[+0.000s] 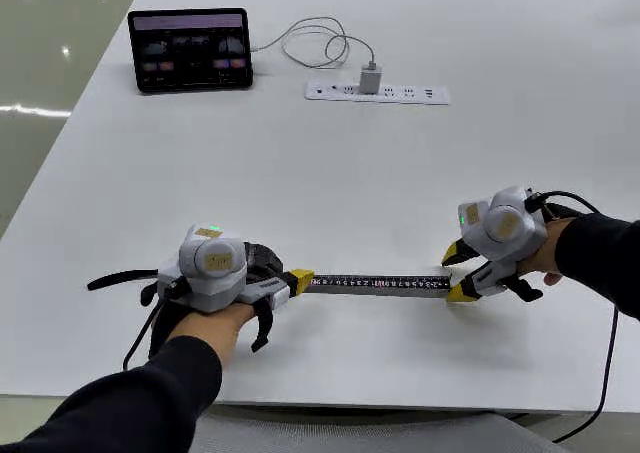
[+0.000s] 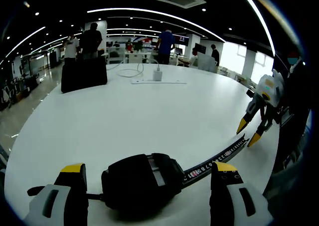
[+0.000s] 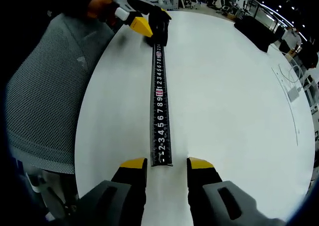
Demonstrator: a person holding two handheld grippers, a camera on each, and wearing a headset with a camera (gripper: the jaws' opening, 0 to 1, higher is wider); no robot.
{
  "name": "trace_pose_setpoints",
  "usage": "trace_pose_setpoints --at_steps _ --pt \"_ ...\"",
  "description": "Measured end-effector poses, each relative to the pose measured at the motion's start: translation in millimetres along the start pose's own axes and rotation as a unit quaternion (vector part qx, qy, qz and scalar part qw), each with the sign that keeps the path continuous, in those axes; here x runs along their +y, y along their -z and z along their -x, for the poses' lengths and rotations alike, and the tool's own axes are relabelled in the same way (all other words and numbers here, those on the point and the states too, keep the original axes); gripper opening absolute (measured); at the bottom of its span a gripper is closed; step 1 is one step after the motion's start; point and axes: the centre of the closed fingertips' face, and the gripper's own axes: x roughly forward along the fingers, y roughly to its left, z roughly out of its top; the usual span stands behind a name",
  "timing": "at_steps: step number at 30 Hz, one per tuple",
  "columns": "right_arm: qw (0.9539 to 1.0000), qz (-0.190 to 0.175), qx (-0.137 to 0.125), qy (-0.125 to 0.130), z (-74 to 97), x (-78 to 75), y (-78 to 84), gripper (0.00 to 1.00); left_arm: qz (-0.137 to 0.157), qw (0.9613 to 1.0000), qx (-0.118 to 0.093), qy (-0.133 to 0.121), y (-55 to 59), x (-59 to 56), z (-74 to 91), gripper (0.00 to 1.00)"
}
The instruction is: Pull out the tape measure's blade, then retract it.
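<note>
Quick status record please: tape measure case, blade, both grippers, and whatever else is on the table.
tape measure case: black, on the white table, between the jaws of the left gripper, gaps showing on both sides
blade: pulled out, lying flat on the table, its tip at the right gripper
left gripper: open, straddling the case
right gripper: open, one jaw on either side of the blade's tip, not pinching it
far side: tablet, power strip with a charger plugged in

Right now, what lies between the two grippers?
The tape measure's blade, lying flat on the table; head view shows it spanning left gripper to right gripper.
</note>
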Motion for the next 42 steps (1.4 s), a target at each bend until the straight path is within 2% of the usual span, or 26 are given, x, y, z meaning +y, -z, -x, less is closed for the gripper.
trace_pose_setpoints --at_steps 4,13,15,22,26,27,31,33,35,38,39,42 --pt "0.9999 0.008 0.007 -0.006 -3.1 3.8 1.9 0.21 0.001 1.0000 0.000 0.000 0.3 0.3 -0.2 1.00" --pt "0.9999 0.010 0.007 -0.002 -5.7 -1.8 4.6 0.12 0.001 1.0000 0.001 0.001 0.8 0.0 -0.8 1.00" --pt "0.9997 0.022 0.007 0.000 -6.6 -2.0 5.0 0.12 0.001 1.0000 0.002 0.001 1.1 -0.4 -0.9 1.00" --pt "0.9999 0.014 0.004 0.002 -7.9 -2.4 6.4 0.11 0.001 1.0000 0.001 0.002 0.9 -0.6 -1.2 1.00" --pt "0.9999 0.009 0.013 0.000 -8.8 -2.2 6.2 0.11 0.004 1.0000 0.004 0.000 2.4 0.9 -1.5 1.00" --pt "0.9993 0.031 0.021 0.000 -9.0 -1.3 5.9 0.11 0.005 1.0000 0.004 0.000 2.6 1.0 -1.4 0.99" --pt "0.9993 0.027 0.027 0.006 -9.3 -0.1 6.0 0.11 0.008 0.9999 0.005 -0.002 2.5 2.1 -1.2 0.96" --pt "0.9997 0.012 0.022 0.006 -9.1 -1.1 6.9 0.11 0.006 1.0000 0.006 -0.005 2.1 3.5 0.1 0.92" --pt "0.9996 0.012 0.023 0.008 -9.3 -0.5 6.6 0.11 0.007 0.9999 0.002 -0.009 -0.6 5.4 1.7 0.89" --pt "0.9995 0.003 0.029 0.013 -9.7 -0.2 7.1 0.11 0.020 0.9998 -0.003 -0.010 -3.3 6.7 3.8 0.86" --pt "0.9994 -0.010 0.030 0.015 -9.7 0.0 7.5 0.11 0.022 0.9997 -0.003 -0.011 -2.9 6.9 3.9 0.86" --pt "0.9993 -0.012 0.032 0.014 -9.9 -0.1 6.5 0.11 0.027 0.9995 0.003 -0.013 0.4 8.1 3.4 0.84"
